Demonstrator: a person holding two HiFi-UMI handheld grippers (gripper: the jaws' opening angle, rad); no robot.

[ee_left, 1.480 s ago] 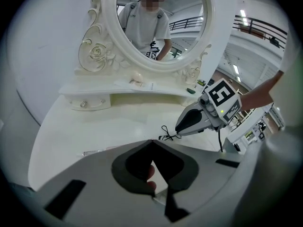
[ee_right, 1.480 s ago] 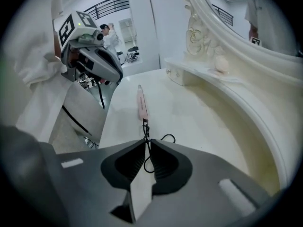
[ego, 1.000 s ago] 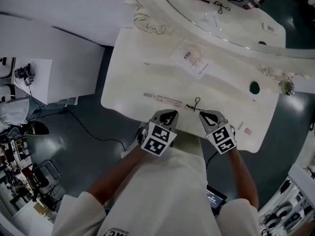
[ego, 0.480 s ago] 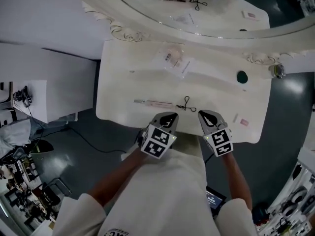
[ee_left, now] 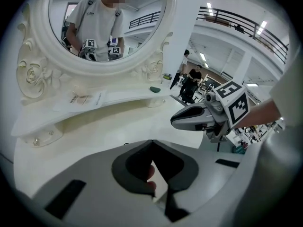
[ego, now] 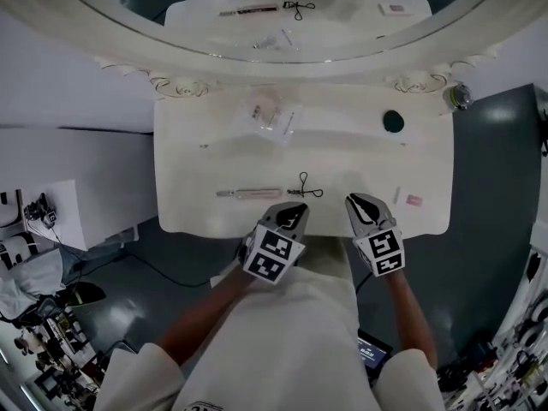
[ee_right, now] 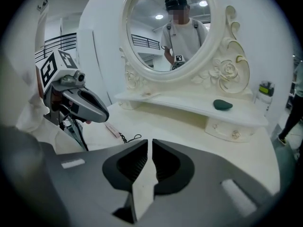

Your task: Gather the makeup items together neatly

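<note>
On the white vanity table (ego: 197, 161) lie a slim pink pencil (ego: 248, 193) and a black eyelash curler (ego: 304, 187), end to end near the front edge. A clear packet (ego: 270, 116) and a dark green item (ego: 393, 121) rest on the raised shelf, and a small pink item (ego: 414, 200) lies at the front right. My left gripper (ego: 294, 212) hovers shut just in front of the curler, holding nothing. My right gripper (ego: 358, 204), also shut and empty, hangs to the curler's right. In the right gripper view the pencil (ee_right: 112, 129) and curler (ee_right: 130, 138) lie past the left gripper (ee_right: 102, 117).
An ornate oval mirror (ego: 282, 24) stands behind the shelf and reflects the items. A small jar (ego: 458, 97) sits off the table's far right corner. A white cabinet (ego: 60, 178) stands to the left, with cables on the dark floor. The shelf has a drawer knob (ee_right: 235, 135).
The head view has swung to face the table squarely. Both grippers have shifted right along the front edge; the curler, once between them, now lies ahead of the left one.
</note>
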